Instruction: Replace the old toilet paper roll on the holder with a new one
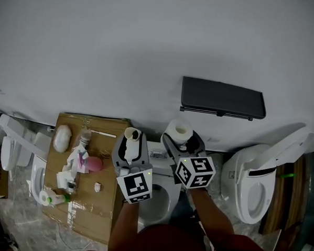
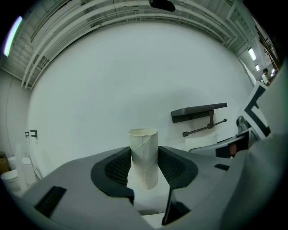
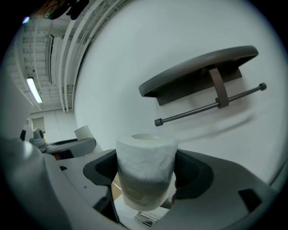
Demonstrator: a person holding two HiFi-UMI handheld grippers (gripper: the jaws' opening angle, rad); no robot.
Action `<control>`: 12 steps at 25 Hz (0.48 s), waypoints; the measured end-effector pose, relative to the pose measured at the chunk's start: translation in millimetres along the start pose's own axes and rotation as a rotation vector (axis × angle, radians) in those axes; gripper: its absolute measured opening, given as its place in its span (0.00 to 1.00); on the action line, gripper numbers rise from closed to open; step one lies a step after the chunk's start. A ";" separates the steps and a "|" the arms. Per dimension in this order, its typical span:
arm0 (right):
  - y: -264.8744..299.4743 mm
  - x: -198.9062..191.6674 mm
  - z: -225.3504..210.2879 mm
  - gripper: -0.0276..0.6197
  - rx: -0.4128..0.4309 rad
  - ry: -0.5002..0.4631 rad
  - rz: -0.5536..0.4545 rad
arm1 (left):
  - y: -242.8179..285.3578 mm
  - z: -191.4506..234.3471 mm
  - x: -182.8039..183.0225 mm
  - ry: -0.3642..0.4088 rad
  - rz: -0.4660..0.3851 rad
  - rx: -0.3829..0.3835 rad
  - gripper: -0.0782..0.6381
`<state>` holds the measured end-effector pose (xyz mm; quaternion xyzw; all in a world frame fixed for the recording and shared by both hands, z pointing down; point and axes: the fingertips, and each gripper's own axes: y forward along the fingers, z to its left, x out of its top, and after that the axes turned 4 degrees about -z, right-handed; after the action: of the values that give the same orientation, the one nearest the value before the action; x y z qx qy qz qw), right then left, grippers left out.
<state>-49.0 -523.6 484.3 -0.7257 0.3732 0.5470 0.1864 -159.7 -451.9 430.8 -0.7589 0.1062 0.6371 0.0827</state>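
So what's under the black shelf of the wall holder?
Only its bare bar, no roll on it. The shelf hides most of the bar in the head view. The new toilet paper roll sits clamped in the right claw.

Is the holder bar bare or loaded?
Bare: nothing hangs on the bar; the right gripper holds the new roll.

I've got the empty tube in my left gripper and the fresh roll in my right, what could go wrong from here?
The white toilet paper roll stands upright in the right gripper, while the dark metal holder bar runs level: its hole may miss the bar's end. The pale cardboard tube in the left gripper could slip or crush.
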 end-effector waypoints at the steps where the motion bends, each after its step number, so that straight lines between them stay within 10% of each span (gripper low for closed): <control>1: 6.3 1.6 -1.1 0.63 0.006 0.041 -0.008 | -1.0 0.3 -0.6 0.003 0.002 0.002 0.39; 12: 52.8 20.7 -18.3 0.63 0.081 0.655 -0.154 | -2.1 5.3 -6.2 -0.009 0.023 0.037 0.39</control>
<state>-73.8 -577.5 478.3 -0.8810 0.3788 0.2540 0.1259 -165.2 -448.1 436.0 -0.7530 0.1265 0.6394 0.0899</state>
